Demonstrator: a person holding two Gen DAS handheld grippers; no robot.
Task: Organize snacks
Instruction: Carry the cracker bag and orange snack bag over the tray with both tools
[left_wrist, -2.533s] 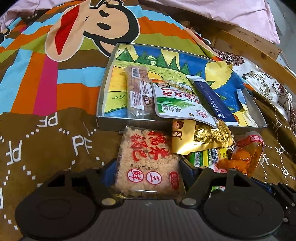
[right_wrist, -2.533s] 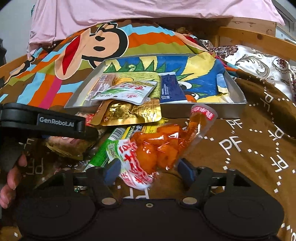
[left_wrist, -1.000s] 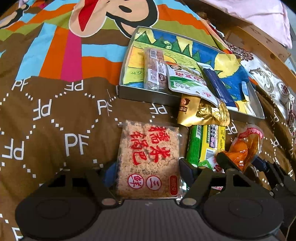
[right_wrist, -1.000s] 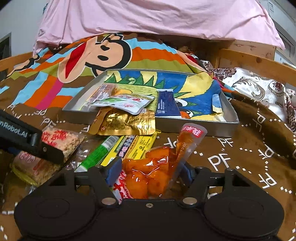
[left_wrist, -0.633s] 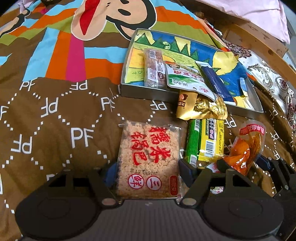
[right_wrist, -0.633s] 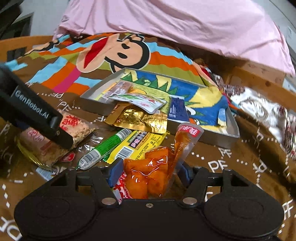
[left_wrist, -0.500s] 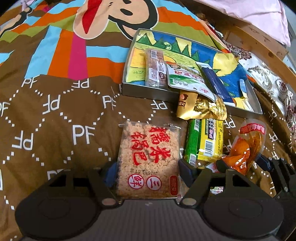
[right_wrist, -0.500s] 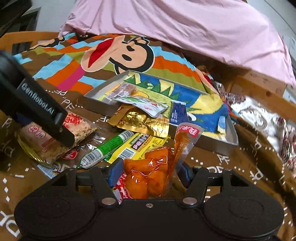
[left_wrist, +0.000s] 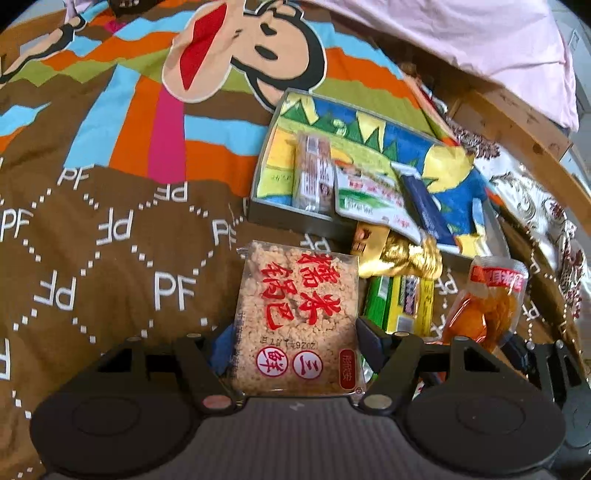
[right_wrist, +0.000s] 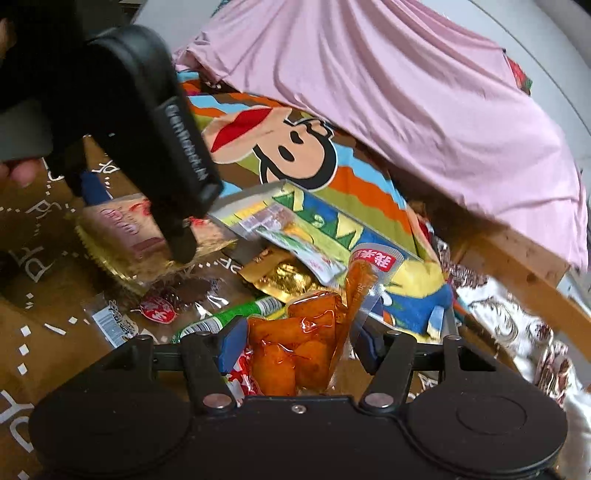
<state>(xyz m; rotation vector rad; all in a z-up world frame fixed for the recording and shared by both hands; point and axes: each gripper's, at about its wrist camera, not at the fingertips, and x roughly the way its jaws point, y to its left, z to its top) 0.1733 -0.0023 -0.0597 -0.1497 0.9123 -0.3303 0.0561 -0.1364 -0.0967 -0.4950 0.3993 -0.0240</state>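
Though tray (left_wrist: 284, 216) near (gold pouch (left_wrist: 397, 254) overhanging)

Bedroom: cartoon bedspread (left_wrist: 110, 221), pink pillow (right_wrist: 406, 92).

The left gripper (left_wrist: 295, 332) is held low and level, its fingers (left_wrist: 369, 341) closed against a held packet. The right gripper (right_wrist: 299, 343) is tilted, clamped likewise on a pouch. The left gripper is seen at far left of the right wrist view.

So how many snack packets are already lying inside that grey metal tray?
3 that I can see in the grey metal tray: a brown bar at left, a white-green pouch in the middle, a navy sachet at right. More may be hidden.
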